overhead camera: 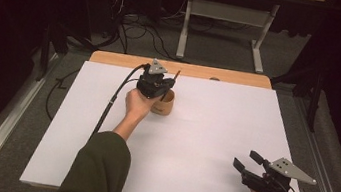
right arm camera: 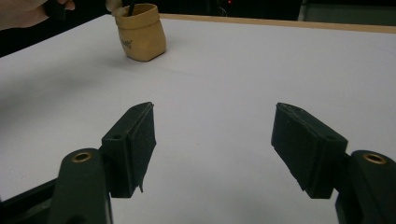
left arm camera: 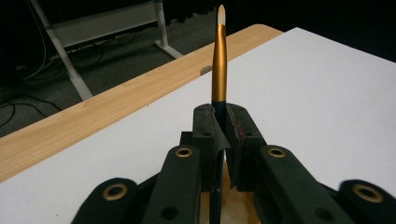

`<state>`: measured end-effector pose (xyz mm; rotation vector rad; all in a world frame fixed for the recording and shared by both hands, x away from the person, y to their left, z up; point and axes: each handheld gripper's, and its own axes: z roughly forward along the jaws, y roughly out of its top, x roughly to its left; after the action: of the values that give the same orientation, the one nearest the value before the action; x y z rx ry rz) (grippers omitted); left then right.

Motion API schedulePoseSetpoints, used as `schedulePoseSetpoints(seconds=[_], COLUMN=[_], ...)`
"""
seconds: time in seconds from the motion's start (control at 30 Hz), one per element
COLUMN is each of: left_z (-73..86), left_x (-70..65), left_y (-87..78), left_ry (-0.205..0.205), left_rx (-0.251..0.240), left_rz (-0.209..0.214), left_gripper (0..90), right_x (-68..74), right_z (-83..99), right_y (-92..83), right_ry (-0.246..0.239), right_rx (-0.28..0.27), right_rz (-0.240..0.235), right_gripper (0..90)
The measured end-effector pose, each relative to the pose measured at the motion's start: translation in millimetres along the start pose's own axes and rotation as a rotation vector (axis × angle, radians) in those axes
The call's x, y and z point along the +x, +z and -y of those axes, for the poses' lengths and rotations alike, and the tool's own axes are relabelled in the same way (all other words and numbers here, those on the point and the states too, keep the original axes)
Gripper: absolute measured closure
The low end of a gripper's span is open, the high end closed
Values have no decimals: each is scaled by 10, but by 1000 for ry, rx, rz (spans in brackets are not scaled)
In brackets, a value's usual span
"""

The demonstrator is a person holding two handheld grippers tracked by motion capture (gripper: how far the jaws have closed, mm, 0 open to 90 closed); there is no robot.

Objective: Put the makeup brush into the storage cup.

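Note:
A gold-barrelled pen with a pale tip stands upright between the jaws of my left gripper, which is shut on its dark lower shaft. In the high view that left gripper sits over a tan cup at the back of the white table, the pen sticking up beyond it. The cup's inside shows under the jaws. In the right gripper view the same cup stands far off at upper left with a dark stick in it. My right gripper rests near the front right, open and holding nothing.
A white sheet covers the table, leaving a wooden strip bare along the far edge. A cable trails from the left gripper toward the front left. Beyond the table are floor cables and a white desk frame.

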<state>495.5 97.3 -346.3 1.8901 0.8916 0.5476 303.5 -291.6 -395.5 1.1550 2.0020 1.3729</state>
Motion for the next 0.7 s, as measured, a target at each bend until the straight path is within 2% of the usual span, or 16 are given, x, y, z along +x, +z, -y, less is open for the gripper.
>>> schedulePoseSetpoints(seconds=[0.3, 0.33, 0.4, 0.5, 0.7], left_z=[20, 22, 29, 32, 27], left_x=[-14, -14, -11, -14, -19], left_y=[10, 6, -15, -47, -171], left_ry=[11, 15, 1, 8, -1], left_rx=[16, 17, 7, 10, -9], left_rz=[-2, 0, 8, -5, 11], left_gripper=[820, 801, 740, 664, 547], right_x=[1, 2, 3, 0, 3], right_z=[-1, -1, -2, -2, -3], right_y=[-2, -2, -5, -3, -2], right_ry=[-1, 1, 4, 6, 0], right_rx=[-2, -3, -4, -4, -4], right_rz=[0, 0, 1, -1, 1], right_gripper=[325, 325, 325, 325, 324])
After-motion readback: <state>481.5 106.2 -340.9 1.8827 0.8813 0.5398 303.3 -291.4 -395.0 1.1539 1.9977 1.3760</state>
